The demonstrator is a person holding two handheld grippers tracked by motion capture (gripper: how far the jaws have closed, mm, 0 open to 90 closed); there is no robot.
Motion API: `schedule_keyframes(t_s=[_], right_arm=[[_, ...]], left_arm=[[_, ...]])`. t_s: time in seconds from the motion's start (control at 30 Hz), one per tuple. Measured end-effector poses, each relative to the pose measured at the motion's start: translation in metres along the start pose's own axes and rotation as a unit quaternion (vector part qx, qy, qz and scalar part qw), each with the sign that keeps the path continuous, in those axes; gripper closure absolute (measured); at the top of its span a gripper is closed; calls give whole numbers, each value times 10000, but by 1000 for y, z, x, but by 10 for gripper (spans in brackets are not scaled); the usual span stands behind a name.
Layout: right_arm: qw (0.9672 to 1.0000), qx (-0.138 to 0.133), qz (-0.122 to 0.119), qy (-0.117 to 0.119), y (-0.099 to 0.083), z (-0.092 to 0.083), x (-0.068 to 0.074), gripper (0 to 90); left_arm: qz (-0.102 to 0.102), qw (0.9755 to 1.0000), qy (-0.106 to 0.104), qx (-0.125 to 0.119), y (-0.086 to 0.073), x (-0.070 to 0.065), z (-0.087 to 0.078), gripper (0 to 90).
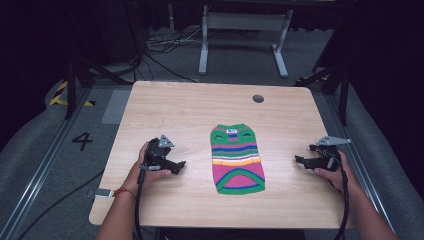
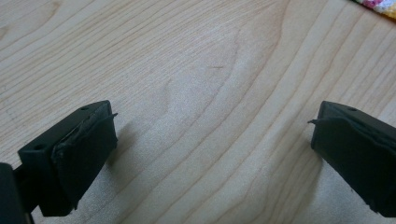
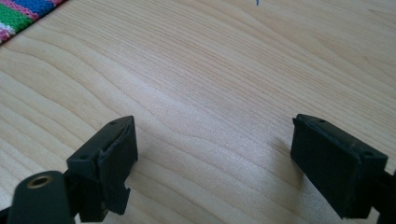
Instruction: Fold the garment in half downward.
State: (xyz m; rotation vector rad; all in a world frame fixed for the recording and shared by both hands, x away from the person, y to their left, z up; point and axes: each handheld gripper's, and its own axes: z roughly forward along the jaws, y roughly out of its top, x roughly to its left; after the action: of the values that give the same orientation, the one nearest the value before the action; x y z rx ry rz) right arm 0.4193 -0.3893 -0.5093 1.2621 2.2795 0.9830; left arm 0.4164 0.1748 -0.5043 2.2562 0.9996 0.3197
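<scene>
Both grippers are kept spread wide with nothing pinched, just bare wood seen between the jaws. Left gripper (image 1: 167, 162) is rested on the table (image 1: 200, 107) to the left of the striped knit sweater (image 1: 236, 159), right gripper (image 1: 314, 161) is parked well off to its right. That sweater is laid flat near the table's middle, untouched by either one.

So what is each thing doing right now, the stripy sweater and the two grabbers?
Striped sweater: lying flat and spread out on the table, touched by nothing.
Left gripper: fingers wide open, empty, low over bare wood to the sweater's left.
Right gripper: fingers wide open, empty, low over bare wood to the sweater's right.
Table: bare light wood around the sweater.
</scene>
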Motion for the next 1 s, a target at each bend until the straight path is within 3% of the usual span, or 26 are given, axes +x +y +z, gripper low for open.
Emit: schedule_keyframes(t_s=[0.43,0.53,0.6,0.73,0.87,0.93,1.0], right_arm=[[10000,25,-41,31,2,2,-1,155],[9999,129,2,-11,5,2,0,161],[9998,184,-43,67,8,2,1,222],[9996,221,-105,130,12,4,4,235],[9991,140,-238,334,20,2,9,317],[9986,93,-415,305,26,-1,12,390],[9979,103,-518,379,32,-1,16,400]], left_arm=[[-49,10000,65,-2,-1,2,-2,16],[-12,9999,13,-135,-3,4,-5,111],[33,9999,4,-145,-3,5,-6,161],[19,9999,-13,-142,-3,5,-7,167],[-46,9997,126,-205,0,6,-8,202],[-29,9997,116,-203,4,7,-8,210],[-69,9997,90,-229,9,8,-9,210]])
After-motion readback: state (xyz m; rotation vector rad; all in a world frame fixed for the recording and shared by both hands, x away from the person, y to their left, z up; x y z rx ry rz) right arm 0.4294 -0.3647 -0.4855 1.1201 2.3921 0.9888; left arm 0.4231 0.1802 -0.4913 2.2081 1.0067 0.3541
